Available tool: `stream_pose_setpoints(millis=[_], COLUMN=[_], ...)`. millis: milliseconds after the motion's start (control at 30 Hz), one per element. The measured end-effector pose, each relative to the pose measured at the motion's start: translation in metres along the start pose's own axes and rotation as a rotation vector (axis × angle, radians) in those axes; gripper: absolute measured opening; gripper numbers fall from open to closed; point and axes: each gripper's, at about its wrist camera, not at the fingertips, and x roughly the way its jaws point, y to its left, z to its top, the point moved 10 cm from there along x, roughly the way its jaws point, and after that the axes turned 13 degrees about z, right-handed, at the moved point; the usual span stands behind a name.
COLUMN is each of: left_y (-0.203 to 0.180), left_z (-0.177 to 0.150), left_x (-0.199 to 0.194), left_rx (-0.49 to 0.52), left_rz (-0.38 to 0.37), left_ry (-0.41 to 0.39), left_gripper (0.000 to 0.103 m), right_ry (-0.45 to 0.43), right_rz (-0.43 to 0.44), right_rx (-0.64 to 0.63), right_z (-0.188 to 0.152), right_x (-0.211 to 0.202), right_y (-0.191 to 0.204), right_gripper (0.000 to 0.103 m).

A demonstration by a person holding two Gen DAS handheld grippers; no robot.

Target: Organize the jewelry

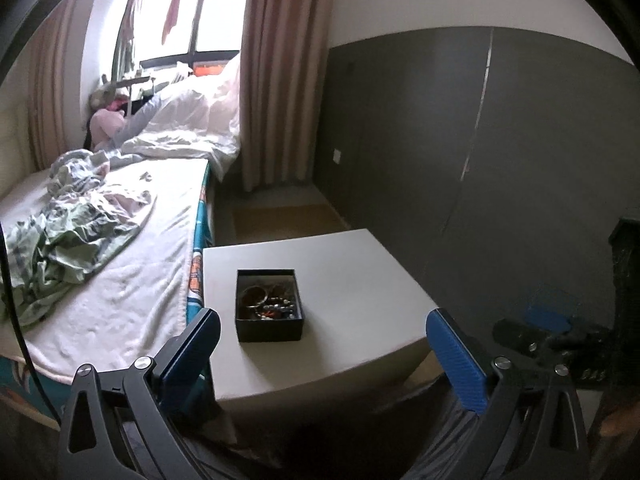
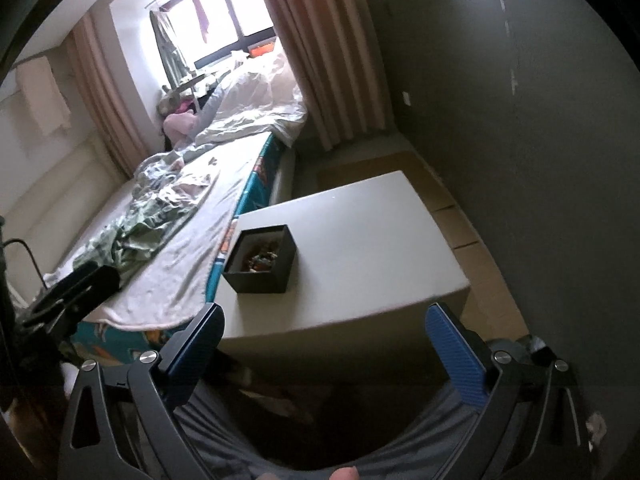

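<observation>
A small black open box sits on a low white table beside the bed. It holds a heap of jewelry: bangles and beaded bracelets. My left gripper is open and empty, hanging in front of the table's near edge, short of the box. In the right wrist view the same box stands near the table's left edge, with the jewelry partly visible inside. My right gripper is open and empty, before the table's front edge.
A bed with a white cover and crumpled green bedding runs along the table's left side. A dark grey wall stands to the right. The other gripper shows at the left edge of the right wrist view.
</observation>
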Motion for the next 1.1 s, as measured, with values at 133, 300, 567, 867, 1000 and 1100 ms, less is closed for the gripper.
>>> stream_pose_setpoints(millis=[133,300,567,867,1000,1100], left_y=[-0.007,-0.01,-0.01,-0.011,-0.009,-0.007], left_z=[-0.008,-0.018,-0.02,-0.022,-0.022,-0.023], left_x=[-0.011,-0.015,-0.017,-0.012,-0.011,-0.01], left_rx=[0.013,0.011,0.008,0.007,0.001,-0.002], left_rz=[-0.001,0.003,0.004,0.005,0.007,0.014], left_ry=[-0.01,0.001,-0.002,0.005,0.009,0.009], left_gripper=[0.103,0.103,0.103,0.103,0.103,0.103], right_ry=[-0.023,-0.039,-0.03,-0.009,-0.008,-0.005], right_rz=[-0.011,-0.001,0.004,0.011,0.011,0.013], right_rx=[0.008,0.011,0.015,0.033,0.03,0.027], right_z=[-0.008,-0.013,-0.019,-0.025,-0.026,-0.027], right_x=[-0.015,-0.025,-0.023,-0.014,-0.013,-0.013], right_y=[-0.002,-0.003,-0.004,-0.012,-0.013,-0.012], right_gripper=[0.101,0.101,0.101,0.101,0.101,0.101])
